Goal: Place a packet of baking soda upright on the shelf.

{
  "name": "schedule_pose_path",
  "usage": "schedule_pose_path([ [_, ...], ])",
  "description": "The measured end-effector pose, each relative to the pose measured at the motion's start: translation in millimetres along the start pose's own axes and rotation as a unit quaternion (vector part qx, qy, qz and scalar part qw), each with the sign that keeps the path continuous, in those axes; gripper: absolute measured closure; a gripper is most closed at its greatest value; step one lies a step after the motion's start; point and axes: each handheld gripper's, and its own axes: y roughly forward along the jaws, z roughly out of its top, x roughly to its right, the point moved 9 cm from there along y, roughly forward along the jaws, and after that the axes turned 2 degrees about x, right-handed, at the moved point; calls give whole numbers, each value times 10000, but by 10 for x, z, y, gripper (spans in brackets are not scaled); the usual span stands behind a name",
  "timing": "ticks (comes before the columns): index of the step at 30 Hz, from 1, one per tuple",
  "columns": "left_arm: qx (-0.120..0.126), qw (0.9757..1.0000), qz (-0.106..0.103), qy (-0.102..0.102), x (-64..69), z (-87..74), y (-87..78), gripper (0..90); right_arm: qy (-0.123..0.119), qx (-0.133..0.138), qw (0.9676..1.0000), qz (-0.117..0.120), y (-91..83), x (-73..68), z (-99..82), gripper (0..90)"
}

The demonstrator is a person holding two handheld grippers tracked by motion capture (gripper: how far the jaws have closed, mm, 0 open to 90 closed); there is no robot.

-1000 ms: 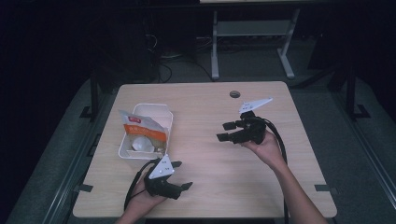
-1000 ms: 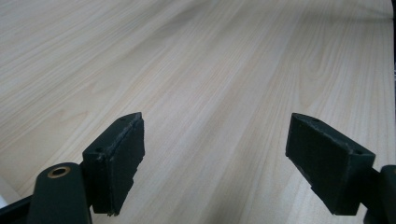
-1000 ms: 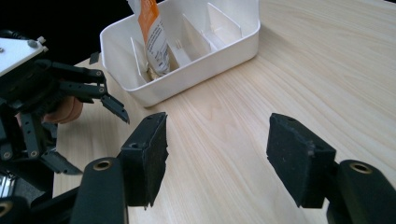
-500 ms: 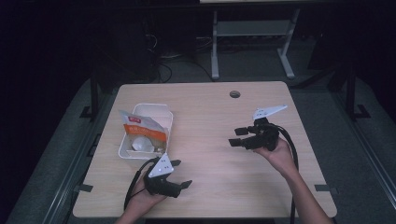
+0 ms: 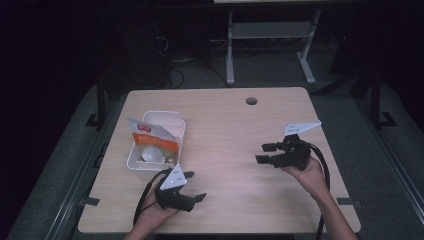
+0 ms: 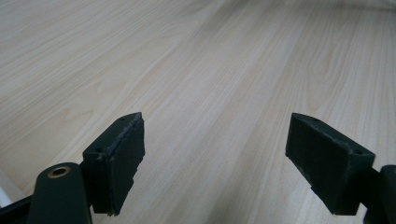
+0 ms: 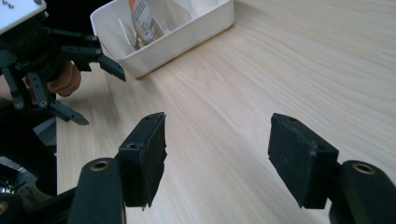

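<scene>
While the white bin [image 5: 175,131] on the table's [image 5: 230,130] left side already holds an orange-and-white packet [image 5: 154,141] and some pale items, the packing looks finished or paused; the left gripper [image 5: 196,190] sits just before the bin, the right gripper [image 5: 264,153] well apart, both with jaws spread and empty

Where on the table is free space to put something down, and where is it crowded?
The bare wood between the white bin and the right gripper is free, as is the far strip around the round hole. It is crowded at the near left, where the left gripper sits close to the bin.
</scene>
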Motion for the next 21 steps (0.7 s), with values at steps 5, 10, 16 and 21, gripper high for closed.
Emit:
schedule_pose_path([
  [5, -7, 10000, 12, -15, -6, -2, 7, 191, 25, 9, 10000, -44, -69, -1, -98, 353],
  [10, -4, 10000, 27, -28, -17, -1, -3, 191, 66, -12, 9999, -76, -127, -3, -216, 351],
  [16, 2, 10000, 35, -42, -21, -2, 2, 191, 114, -77, 9999, -96, -187, -25, -371, 346],
  [21, 3, 10000, 44, -59, -28, -2, 3, 191, 183, -92, 9997, -95, -223, -31, -485, 344],
])
